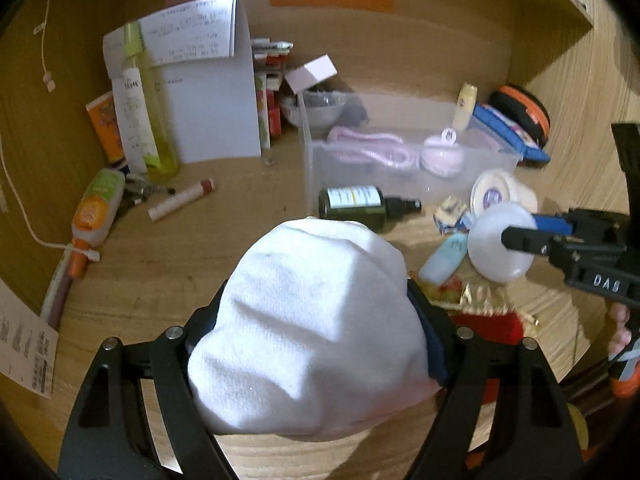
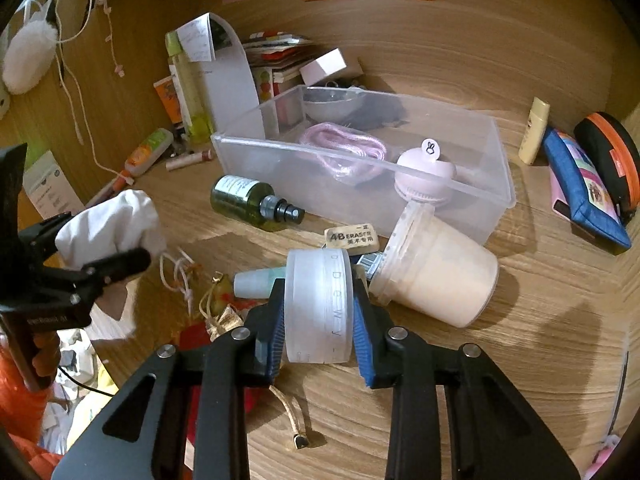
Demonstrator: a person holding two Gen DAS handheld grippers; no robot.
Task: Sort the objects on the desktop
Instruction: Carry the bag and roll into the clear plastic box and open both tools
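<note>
Holding two things at once, the person had both tongs busy above the bench (image 2: 520, 360). The left tongs (image 1: 316, 320) pinched a white cloth (image 1: 308, 328), which bulged out between the blue pads and hid the tips. The right tongs (image 2: 320, 312) were pressed on a frosted jar (image 2: 320, 304), one pad on each flat side, near a beige tub (image 2: 436, 272) that lay on its side and an eraser (image 2: 351, 237). A clear bin (image 2: 460, 196) stood just behind them, with a pink cord (image 2: 348, 152) and a pink round thing (image 2: 424, 180) already inside. I judged that the step was to carry both things to their places, probably the bin. To do it well, each hand should go over the wall of the bin without touching it, lower the thing gently and only then open. A green bottle (image 2: 248, 200) lay beside the bin and should not be pushed.
</note>
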